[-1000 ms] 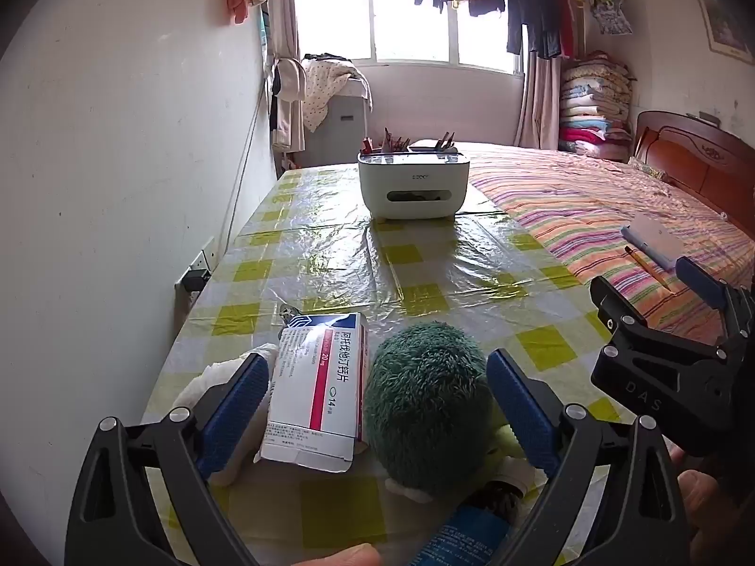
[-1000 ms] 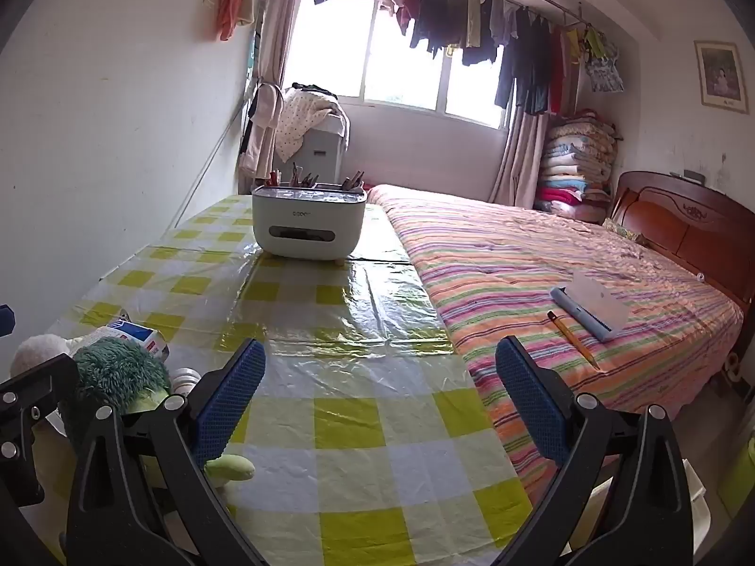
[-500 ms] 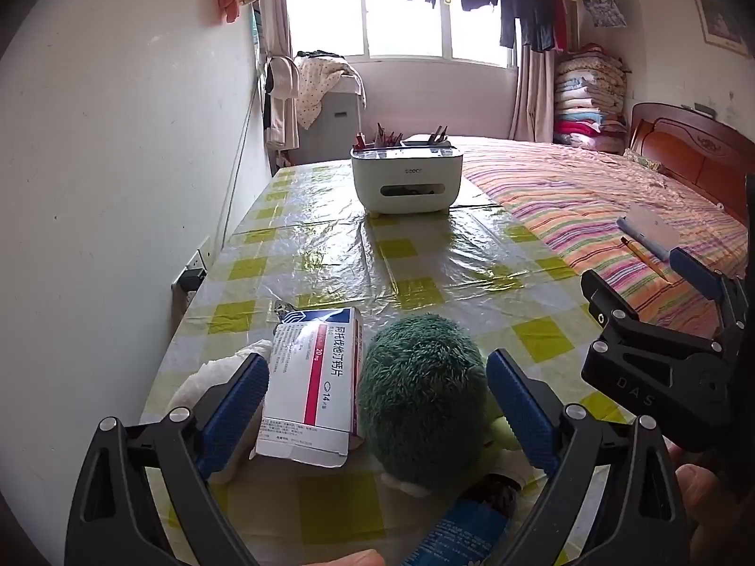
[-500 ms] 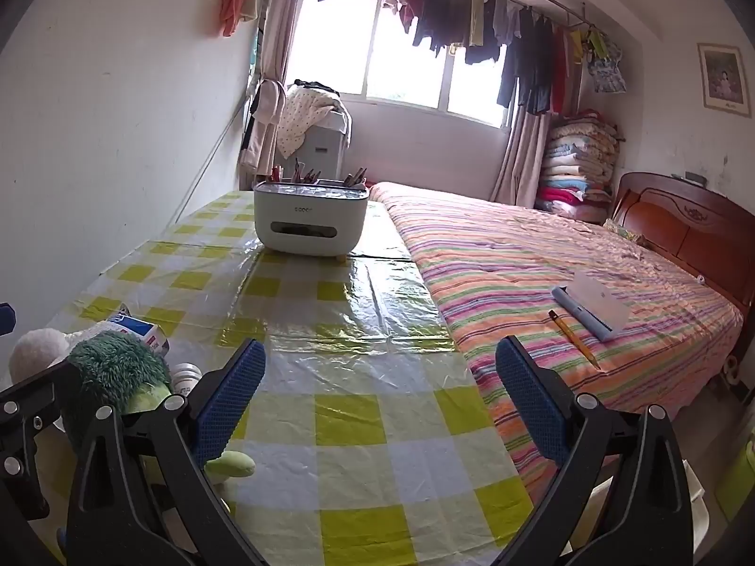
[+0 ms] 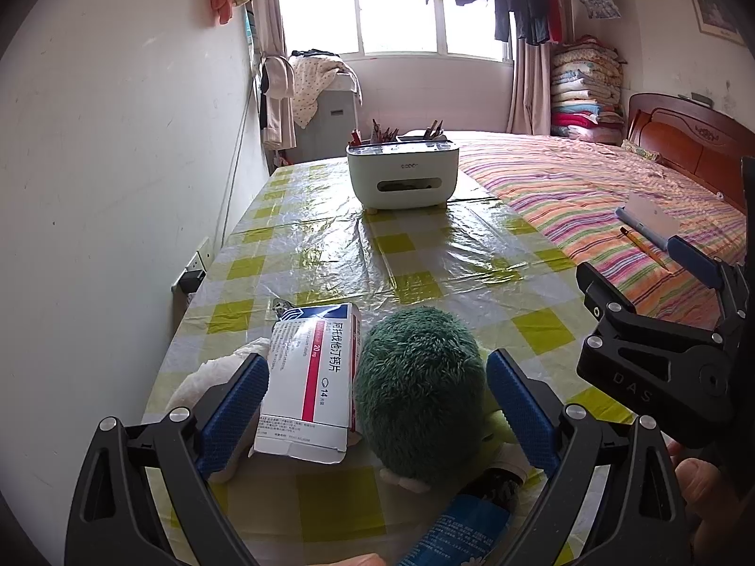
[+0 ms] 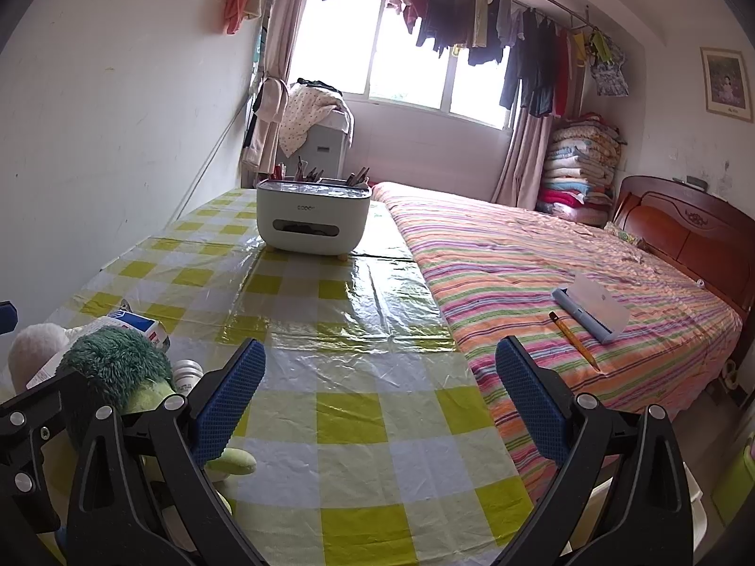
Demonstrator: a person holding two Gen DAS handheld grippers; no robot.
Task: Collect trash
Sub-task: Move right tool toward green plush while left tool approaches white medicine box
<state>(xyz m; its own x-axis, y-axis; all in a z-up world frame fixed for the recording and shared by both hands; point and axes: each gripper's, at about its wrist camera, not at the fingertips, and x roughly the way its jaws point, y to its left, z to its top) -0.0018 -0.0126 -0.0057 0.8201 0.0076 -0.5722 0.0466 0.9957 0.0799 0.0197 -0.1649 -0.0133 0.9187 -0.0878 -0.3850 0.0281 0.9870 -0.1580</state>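
A white medicine box [image 5: 311, 377] with a red stripe lies on the checked table [image 5: 415, 254], next to a green plush toy [image 5: 420, 391]. Crumpled white tissue [image 5: 207, 372] sits left of the box, and a blue tube [image 5: 462, 528] lies below the toy. My left gripper [image 5: 377, 401] is open, its blue pads flanking the box and toy from just behind. My right gripper [image 6: 377, 401] is open over bare tablecloth, with the toy [image 6: 118, 368], the box [image 6: 137, 325] and the tissue [image 6: 33, 349] at its left. The right gripper also shows at the right edge of the left wrist view.
A white organiser box [image 5: 401, 174] with pens stands at the far middle of the table. The wall runs along the left, with a socket [image 5: 196, 266]. A striped bed [image 6: 566, 283] borders the table on the right, carrying a pencil [image 6: 573, 339] and a case [image 6: 592, 306].
The left wrist view has drawn back and risen slightly, so the box and toy sit a little lower between the pads. The right gripper has barely shifted.
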